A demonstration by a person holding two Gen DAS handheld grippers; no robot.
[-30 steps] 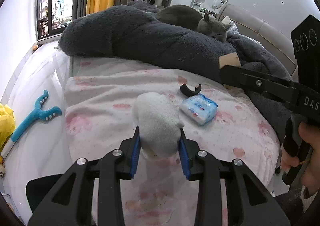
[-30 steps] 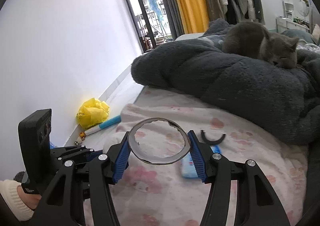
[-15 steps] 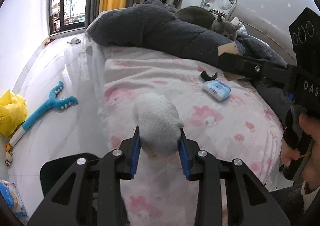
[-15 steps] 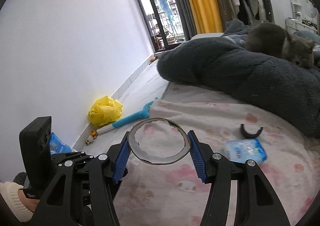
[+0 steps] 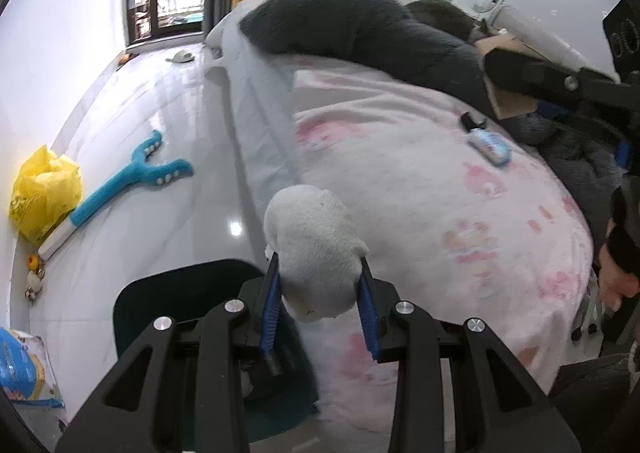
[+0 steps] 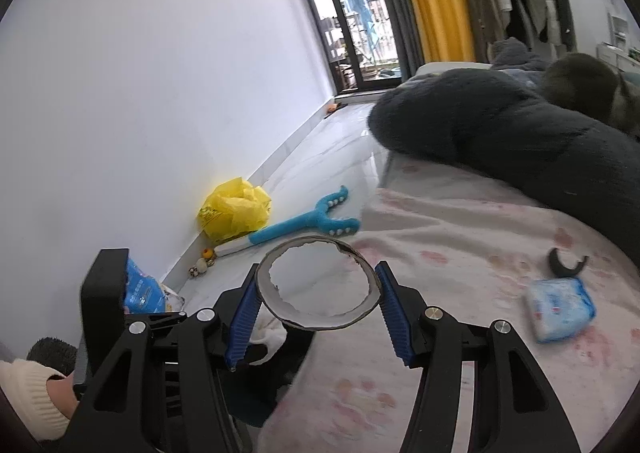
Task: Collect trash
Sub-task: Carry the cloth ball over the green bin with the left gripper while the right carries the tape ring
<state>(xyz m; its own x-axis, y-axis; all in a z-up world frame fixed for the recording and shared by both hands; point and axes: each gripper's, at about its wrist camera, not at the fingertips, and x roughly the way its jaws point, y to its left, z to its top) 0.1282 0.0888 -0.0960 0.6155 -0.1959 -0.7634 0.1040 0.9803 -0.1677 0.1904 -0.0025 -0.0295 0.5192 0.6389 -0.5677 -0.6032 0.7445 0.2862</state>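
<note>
The left gripper (image 5: 318, 285) was clamped on a wad of white tissue (image 5: 316, 249), held over the bed's (image 5: 400, 157) near edge, above a dark bin (image 5: 180, 293) on the floor. The right gripper (image 6: 318, 289) squeezed a cardboard ring (image 6: 318, 285) just off that same edge. A tissue pack (image 6: 560, 303) lay mid-bed.

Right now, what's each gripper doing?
Left gripper: closed on crumpled white tissue wad.
Right gripper: closed on torn grey cardboard ring.

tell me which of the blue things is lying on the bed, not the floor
The small blue tissue pack, on the pink sheet beside the black curved piece. The blue forked toy and blue bag are on the floor.
</note>
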